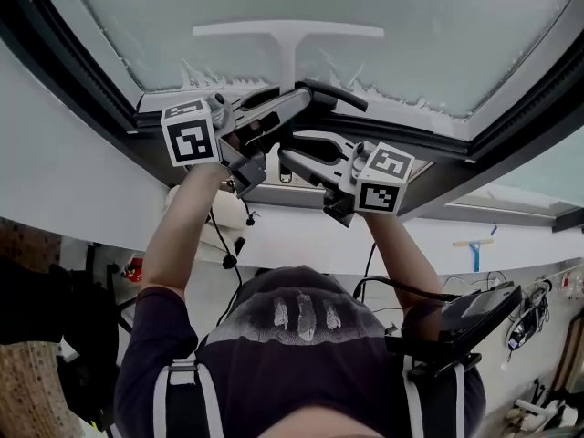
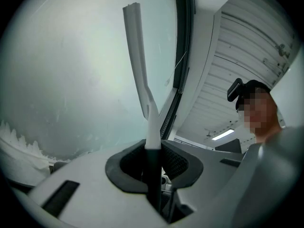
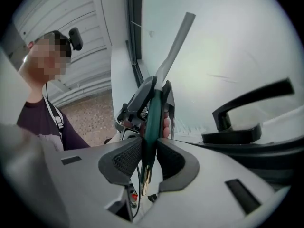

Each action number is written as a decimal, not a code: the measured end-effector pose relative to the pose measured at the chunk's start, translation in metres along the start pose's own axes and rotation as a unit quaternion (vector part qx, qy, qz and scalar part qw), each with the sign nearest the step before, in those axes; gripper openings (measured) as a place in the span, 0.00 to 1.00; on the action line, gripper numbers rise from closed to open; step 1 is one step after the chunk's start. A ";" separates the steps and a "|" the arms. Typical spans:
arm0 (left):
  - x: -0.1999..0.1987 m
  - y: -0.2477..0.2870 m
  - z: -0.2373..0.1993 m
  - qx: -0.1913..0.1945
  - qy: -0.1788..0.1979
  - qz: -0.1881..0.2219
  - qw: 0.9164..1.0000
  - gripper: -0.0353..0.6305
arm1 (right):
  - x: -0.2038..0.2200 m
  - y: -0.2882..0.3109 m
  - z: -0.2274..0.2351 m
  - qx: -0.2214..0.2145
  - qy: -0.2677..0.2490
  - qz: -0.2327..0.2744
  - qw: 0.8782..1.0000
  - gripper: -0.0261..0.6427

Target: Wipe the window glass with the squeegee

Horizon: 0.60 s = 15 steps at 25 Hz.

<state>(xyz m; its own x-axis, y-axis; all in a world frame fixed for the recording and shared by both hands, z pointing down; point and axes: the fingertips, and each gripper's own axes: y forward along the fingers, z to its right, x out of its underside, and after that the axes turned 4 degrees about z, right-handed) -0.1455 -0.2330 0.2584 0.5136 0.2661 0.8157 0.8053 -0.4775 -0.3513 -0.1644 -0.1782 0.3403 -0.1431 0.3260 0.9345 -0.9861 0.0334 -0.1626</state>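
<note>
Jaws of the left gripper (image 2: 153, 163) are closed on the squeegee (image 2: 137, 56) where its dark grip meets the white shaft. Jaws of the right gripper (image 3: 145, 160) are clamped on the dark green lower end of the same handle, just behind the left pair.

- Two-point hold: likely chosen so the long handle is steadied and the blade can be pressed evenly. One grip alone would let the head twist.
- Both grippers are held overhead at the lower edge of the window frame (image 1: 73, 71), beside the black window handle (image 3: 247, 113). From there the tool reaches up the pane.
- Squeegee position: head lies on or just off the window glass (image 1: 411, 26), above a band of jagged white residue (image 1: 201, 76), probably foam. Contact cannot be confirmed.
- Long axis: in the head view the shaft runs from the jaws straight up the picture, away from the person. The blade sits crosswise at its far end as a T, level across the pane.
- Judged: blade set square for a stroke along the shaft's line.
</note>
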 end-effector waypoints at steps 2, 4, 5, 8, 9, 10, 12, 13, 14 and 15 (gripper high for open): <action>0.000 0.000 0.001 -0.012 0.009 0.006 1.000 0.18 | -0.001 -0.002 0.001 -0.006 -0.002 -0.003 1.000 0.18; -0.002 -0.002 0.004 -0.023 0.021 0.008 0.999 0.18 | -0.002 -0.004 0.000 -0.020 0.004 0.004 1.000 0.17; -0.002 -0.003 0.006 -0.029 0.032 0.005 0.999 0.18 | -0.002 -0.004 -0.001 -0.028 0.005 0.006 1.000 0.17; -0.003 -0.012 0.008 -0.060 0.086 -0.010 0.994 0.18 | 0.002 -0.001 -0.005 -0.058 0.024 0.006 0.998 0.17; -0.004 -0.018 0.008 -0.072 0.103 -0.013 0.992 0.19 | 0.003 0.001 -0.007 -0.069 0.034 0.005 0.997 0.17; -0.005 -0.025 0.010 -0.082 0.115 -0.013 0.990 0.20 | 0.004 0.004 -0.009 -0.079 0.042 0.005 0.996 0.17; -0.011 -0.042 0.013 -0.095 0.128 -0.004 0.987 0.23 | 0.002 0.011 -0.013 -0.094 0.058 0.008 0.994 0.17; -0.016 -0.052 0.016 -0.098 0.132 0.003 0.986 0.25 | 0.002 0.016 -0.015 -0.101 0.065 0.008 0.993 0.17; -0.020 -0.061 0.018 -0.098 0.138 0.010 0.986 0.25 | 0.002 0.022 -0.017 -0.104 0.065 0.003 0.992 0.17; -0.025 -0.067 0.020 -0.095 0.145 0.013 0.985 0.25 | 0.004 0.029 -0.020 -0.104 0.058 -0.007 0.993 0.17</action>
<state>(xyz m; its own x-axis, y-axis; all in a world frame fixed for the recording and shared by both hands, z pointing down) -0.2065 -0.1907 0.2527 0.4048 0.0145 0.9143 0.7094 -0.6358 -0.3040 -0.1916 -0.1575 0.3329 -0.1078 0.4299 0.8964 -0.9476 0.2282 -0.2234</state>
